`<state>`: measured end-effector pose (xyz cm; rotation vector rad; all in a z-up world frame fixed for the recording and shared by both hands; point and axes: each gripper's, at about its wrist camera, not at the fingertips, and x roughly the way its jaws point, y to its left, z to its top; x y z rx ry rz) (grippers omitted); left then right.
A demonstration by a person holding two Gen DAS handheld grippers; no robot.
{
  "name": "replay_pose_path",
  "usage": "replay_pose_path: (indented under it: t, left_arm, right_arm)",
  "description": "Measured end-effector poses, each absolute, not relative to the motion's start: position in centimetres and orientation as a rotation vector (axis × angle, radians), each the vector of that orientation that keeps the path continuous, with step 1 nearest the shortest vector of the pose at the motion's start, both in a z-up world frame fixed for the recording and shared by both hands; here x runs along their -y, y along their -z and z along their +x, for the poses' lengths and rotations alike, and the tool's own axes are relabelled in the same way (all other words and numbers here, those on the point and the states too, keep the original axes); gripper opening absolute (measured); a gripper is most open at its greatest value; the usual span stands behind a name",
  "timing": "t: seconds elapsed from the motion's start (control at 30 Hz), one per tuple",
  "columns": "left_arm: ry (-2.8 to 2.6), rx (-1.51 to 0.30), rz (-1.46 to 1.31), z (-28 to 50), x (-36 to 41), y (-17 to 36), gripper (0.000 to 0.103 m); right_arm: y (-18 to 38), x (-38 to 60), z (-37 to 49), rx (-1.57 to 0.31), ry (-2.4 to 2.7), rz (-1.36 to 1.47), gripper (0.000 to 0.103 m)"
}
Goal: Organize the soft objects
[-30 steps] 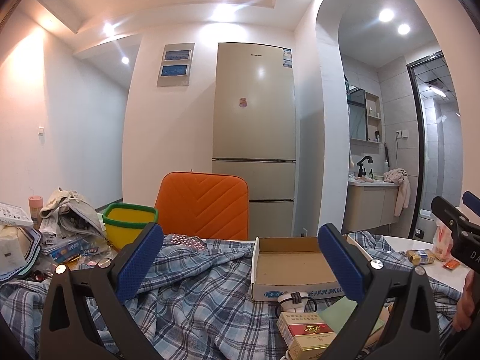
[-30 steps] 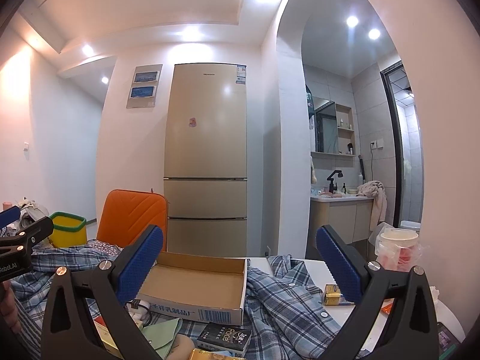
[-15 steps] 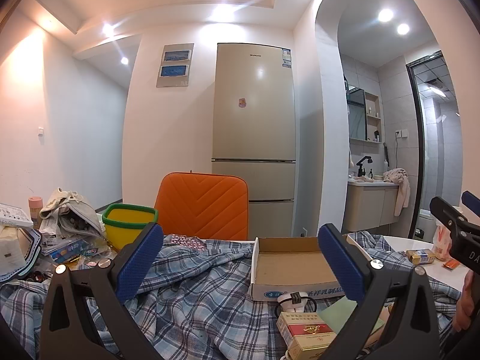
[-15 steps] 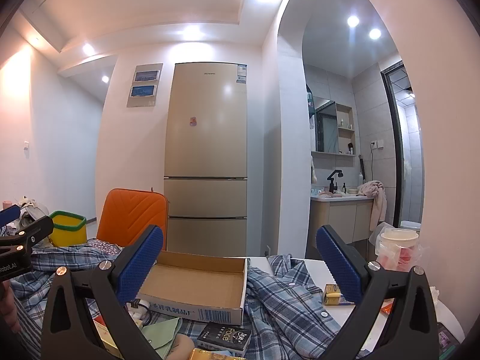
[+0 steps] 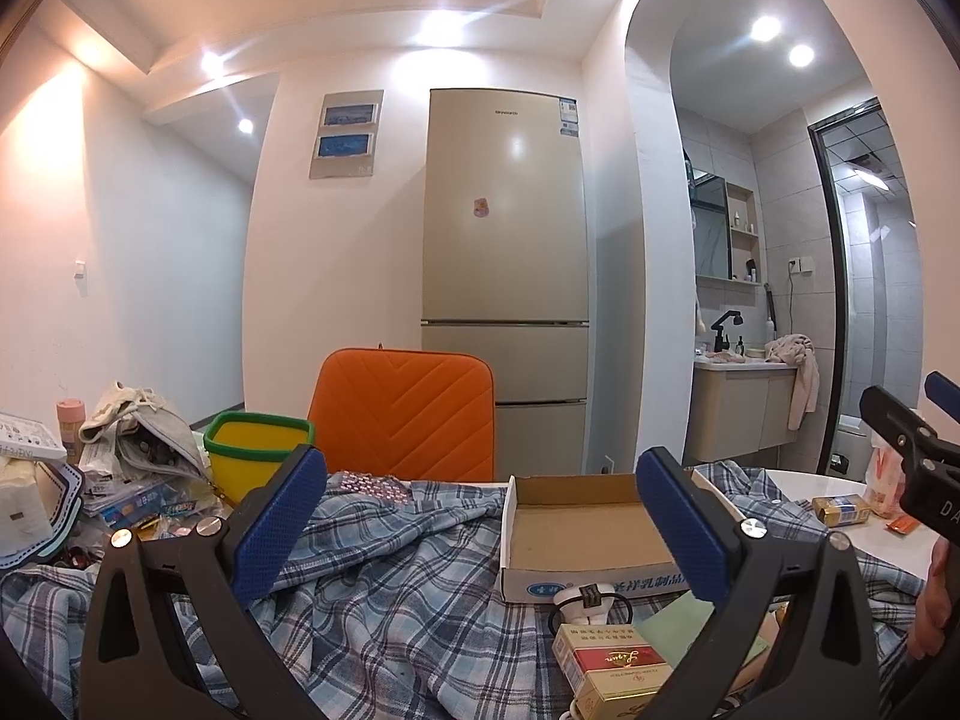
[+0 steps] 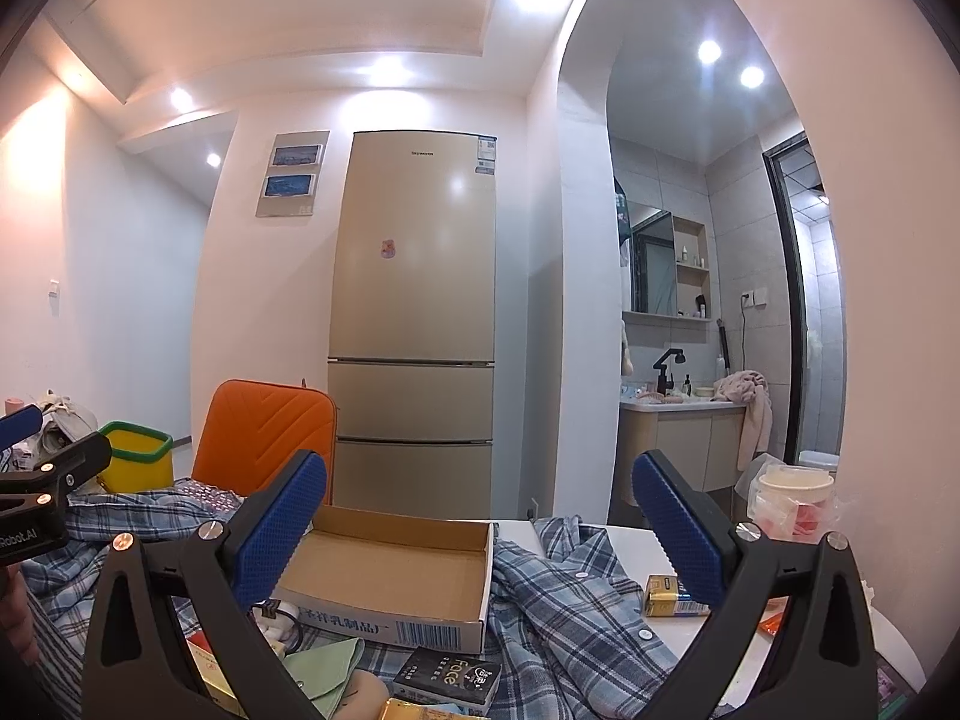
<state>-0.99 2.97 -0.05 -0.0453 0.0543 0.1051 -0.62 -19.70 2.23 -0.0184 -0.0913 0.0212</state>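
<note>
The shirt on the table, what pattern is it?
Blue-and-white plaid shirt, clearest in the left wrist view.

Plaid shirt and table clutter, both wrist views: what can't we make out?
- Plaid shirt: full outline hidden in both views; the cardboard box sits on it, and the frame bottom and each hand-held gripper's arms cover its near part.
- Red-and-gold pack: left wrist view, partly behind a gripper arm.
- Black packet: right wrist view, small print unreadable.
- Paper pile: left wrist view, jumbled, items indistinct.

Right tongs (image 6: 480, 534) gape over cardboard box (image 6: 384, 570); plaid shirt (image 6: 558, 588) beside
</note>
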Motion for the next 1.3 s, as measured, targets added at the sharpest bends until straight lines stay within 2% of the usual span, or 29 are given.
replay_pose_path:
  t: [1.3]
  left_arm:
    - [-0.098,-0.086,-0.007,-1.09,-2.35,0.17,0.103]
  right_arm:
    - [-2.48,20.17,-0.40,0.083,0.003,0.012,0.103]
